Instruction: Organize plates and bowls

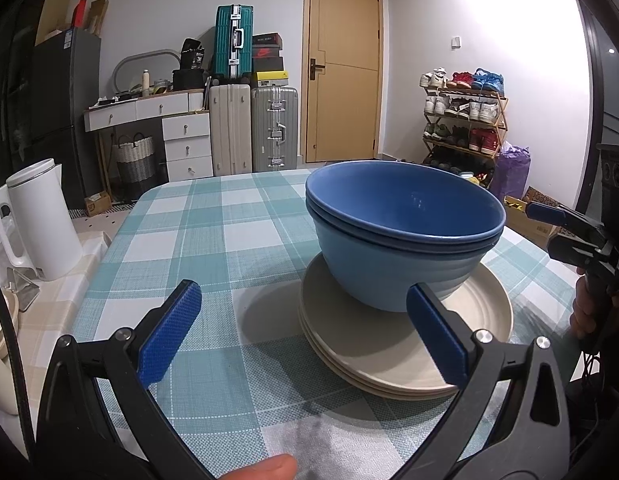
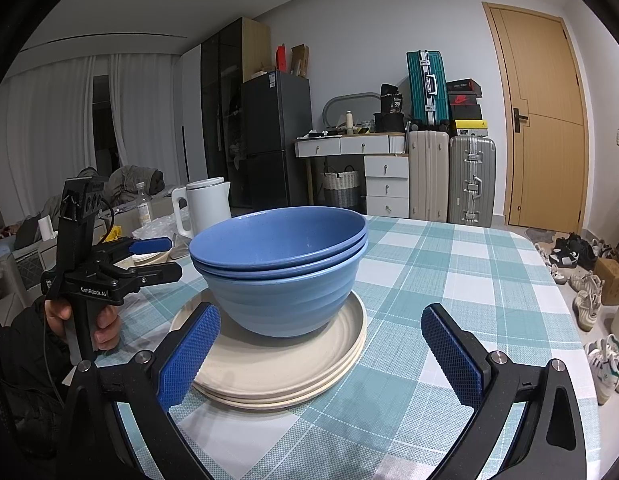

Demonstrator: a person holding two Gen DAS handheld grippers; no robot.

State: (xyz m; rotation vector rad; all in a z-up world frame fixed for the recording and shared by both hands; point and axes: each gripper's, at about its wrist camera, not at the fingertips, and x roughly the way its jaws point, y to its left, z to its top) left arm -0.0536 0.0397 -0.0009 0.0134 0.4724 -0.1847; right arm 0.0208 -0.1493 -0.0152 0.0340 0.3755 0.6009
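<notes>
- Left wrist view: our left gripper (image 1: 303, 312) hangs over the table (image 1: 213, 232), jaws spread wide and holding nothing; its blue pads (image 1: 169, 332) are knurled, set on black arms.
- A thumb tip (image 1: 269, 468) shows at the bottom edge.
- The bowls (image 1: 401, 232), blue and nested, sit on the plates (image 1: 389, 360); the stack lies ahead and right of centre, and the right pad overlaps the plate rim in the picture. We cannot tell whether it touches.
- Plates are cream, matte, round, with a low raised rim; bowls are deep and smooth, the top one a darker blue than the lowest.
- The cloth is a woven teal-and-white check.
- A white kettle (image 1: 41, 220) stands off the table's left side, well apart from the stack.
- Our right gripper (image 1: 549, 216) shows at the right edge, held in a hand (image 1: 589, 308); from here we cannot tell its jaw state.
- Beyond: suitcases (image 1: 253, 128), a wooden door (image 1: 343, 68), a shoe rack (image 1: 465, 120).
- Right wrist view: the right gripper (image 2: 321, 348) is released, jaws wide apart and bare.
- The stack sits left of centre; the left pad (image 2: 189, 356) overlaps the plates' near edge.
- The left gripper stands left of the stack, near but apart, fingers parted.
- Behind it lie more pale plates (image 2: 149, 258), partly hidden.
- Kettle behind the bowls; a dark fridge (image 2: 275, 136) and white drawers (image 2: 385, 184) further back.
</notes>
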